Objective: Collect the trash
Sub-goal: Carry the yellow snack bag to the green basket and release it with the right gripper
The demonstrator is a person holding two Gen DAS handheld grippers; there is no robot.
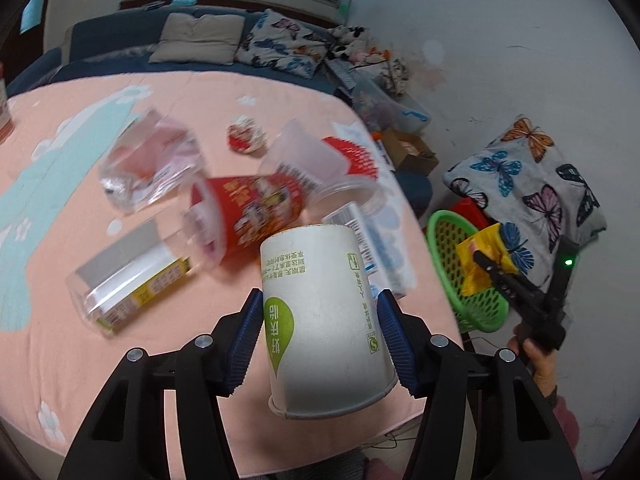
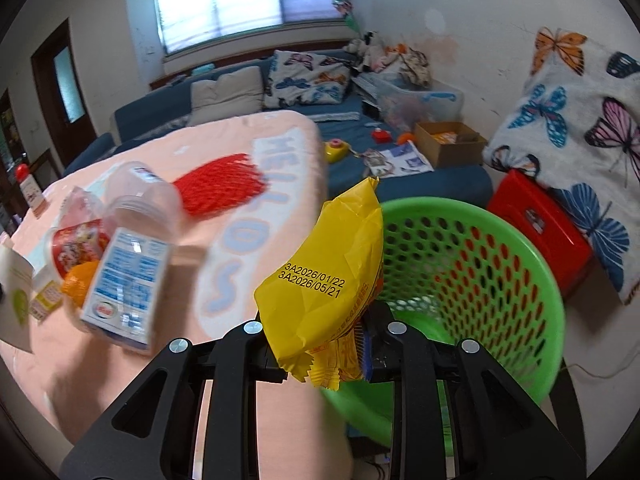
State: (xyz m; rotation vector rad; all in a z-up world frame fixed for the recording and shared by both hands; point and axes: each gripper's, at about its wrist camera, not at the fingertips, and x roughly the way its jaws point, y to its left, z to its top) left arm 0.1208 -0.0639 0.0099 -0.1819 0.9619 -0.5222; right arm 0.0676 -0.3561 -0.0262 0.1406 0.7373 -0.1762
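Note:
My left gripper [image 1: 320, 336] is shut on a white paper cup [image 1: 320, 320] with green print, held bottom-forward above the pink table cloth [image 1: 60, 240]. My right gripper [image 2: 320, 356] is shut on a yellow snack wrapper [image 2: 324, 280], at the near rim of the green mesh basket [image 2: 500, 264]. The left wrist view shows that right gripper [image 1: 480, 258] with the wrapper [image 1: 476, 264] over the basket [image 1: 452, 264]. On the table lie a red tub [image 1: 256, 208], clear plastic containers [image 1: 316, 164], a clear bag [image 1: 148, 164], a flat box [image 1: 132, 280] and a crumpled ball [image 1: 246, 134].
The basket stands off the table's right edge, beside a red box [image 2: 540, 224] and a butterfly-print cloth [image 2: 580, 128]. A blue sofa [image 2: 240, 96] with cushions runs along the back under the window. A cardboard box [image 2: 448, 140] and a clear bin [image 2: 420, 100] sit behind.

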